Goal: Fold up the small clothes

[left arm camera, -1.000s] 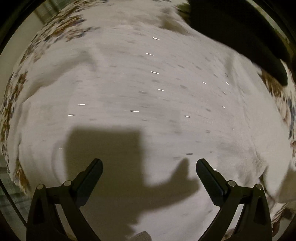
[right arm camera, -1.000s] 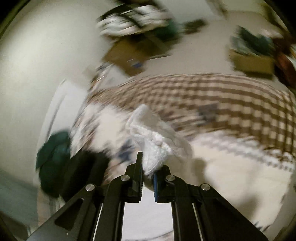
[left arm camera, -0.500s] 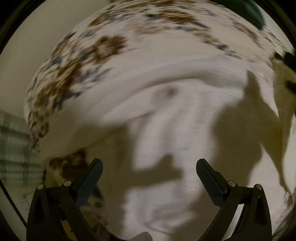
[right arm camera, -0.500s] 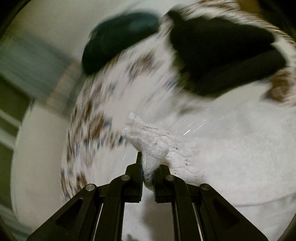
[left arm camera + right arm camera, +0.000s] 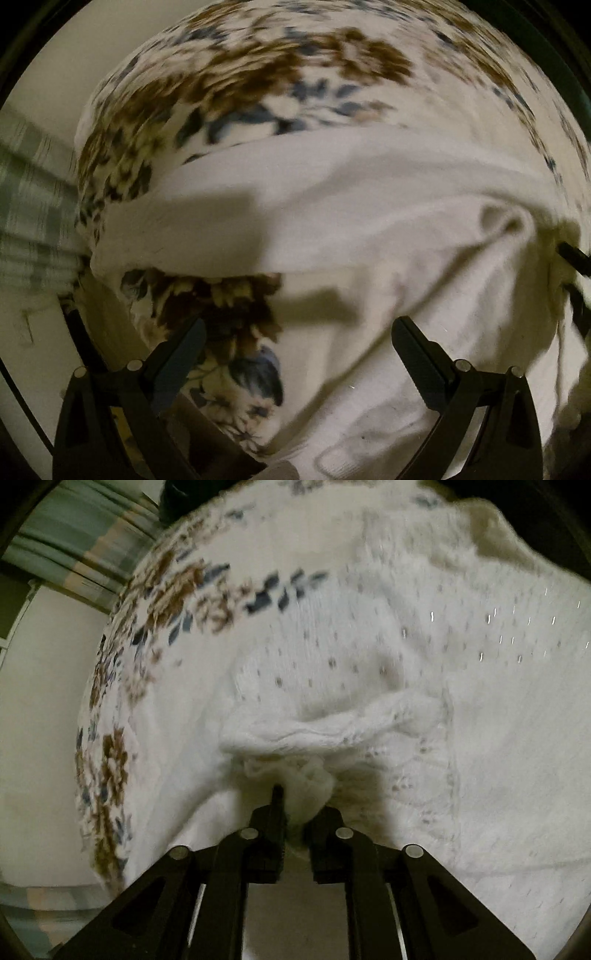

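Note:
A white knit garment [image 5: 424,672] with small holes and glinting specks lies spread on a floral blanket [image 5: 159,602]. My right gripper [image 5: 295,805] is shut on a bunched fold of the white garment [image 5: 310,775] and holds it low over the rest of the fabric. In the left wrist view the same white garment [image 5: 369,206] lies across the floral blanket [image 5: 258,66], with one band of it stretched to the left. My left gripper [image 5: 295,343] is open and empty, just above the garment's edge.
The floral blanket covers a rounded surface. A pale floor [image 5: 40,701] lies to its left. Plaid fabric [image 5: 26,206] shows at the far left. A dark object [image 5: 173,494] sits at the blanket's far edge. Part of the other gripper [image 5: 576,258] shows at the right.
My right gripper has swung down, carrying the held fold onto the spread garment. My left gripper has moved left toward the garment's edge, where the floral blanket now shows between its fingers.

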`<action>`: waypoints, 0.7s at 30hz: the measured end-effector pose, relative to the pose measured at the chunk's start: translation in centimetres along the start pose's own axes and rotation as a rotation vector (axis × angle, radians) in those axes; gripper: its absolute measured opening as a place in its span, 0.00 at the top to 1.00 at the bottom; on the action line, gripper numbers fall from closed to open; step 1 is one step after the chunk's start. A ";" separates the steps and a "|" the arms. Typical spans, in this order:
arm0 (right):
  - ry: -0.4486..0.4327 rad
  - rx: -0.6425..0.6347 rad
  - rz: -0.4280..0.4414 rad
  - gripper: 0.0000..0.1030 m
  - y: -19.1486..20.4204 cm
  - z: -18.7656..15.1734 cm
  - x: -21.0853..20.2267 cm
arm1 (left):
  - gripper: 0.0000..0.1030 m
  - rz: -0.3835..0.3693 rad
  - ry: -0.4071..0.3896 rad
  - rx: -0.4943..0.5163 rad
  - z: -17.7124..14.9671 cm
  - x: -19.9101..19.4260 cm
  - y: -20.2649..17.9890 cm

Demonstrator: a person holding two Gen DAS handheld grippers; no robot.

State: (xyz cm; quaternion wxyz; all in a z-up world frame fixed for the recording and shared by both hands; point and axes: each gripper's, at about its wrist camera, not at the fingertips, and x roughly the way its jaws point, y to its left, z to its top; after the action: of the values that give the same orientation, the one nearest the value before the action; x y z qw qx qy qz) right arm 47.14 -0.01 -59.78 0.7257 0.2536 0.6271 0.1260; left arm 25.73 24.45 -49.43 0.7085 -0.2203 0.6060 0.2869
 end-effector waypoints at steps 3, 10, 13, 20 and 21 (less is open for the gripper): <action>0.009 0.017 0.093 0.34 -0.6 -0.3 -1.8 | 0.00 -0.053 0.013 -0.127 0.4 0.8 3.8; 0.039 -0.010 -0.003 0.30 -2.7 -1.8 -5.3 | 0.00 -0.160 0.027 -0.508 0.2 4.6 14.1; 0.062 -0.014 -0.040 0.30 -3.1 -2.1 -5.0 | 0.00 -0.174 -0.005 -0.698 -0.3 6.6 18.7; 0.075 -0.059 -0.081 0.30 -1.8 -2.8 -3.8 | 0.16 -0.236 -0.099 -0.978 0.5 9.9 24.5; 0.076 -0.065 -0.086 0.30 -1.6 -2.9 -3.6 | 0.19 -0.211 -0.115 -0.971 1.2 10.0 24.6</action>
State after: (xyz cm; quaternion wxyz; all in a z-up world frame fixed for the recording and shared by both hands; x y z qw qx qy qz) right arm 43.44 -2.49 -57.83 0.7140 0.1980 0.6600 0.1244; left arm 11.01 44.80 -58.18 0.5815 -0.5688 0.3367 0.4743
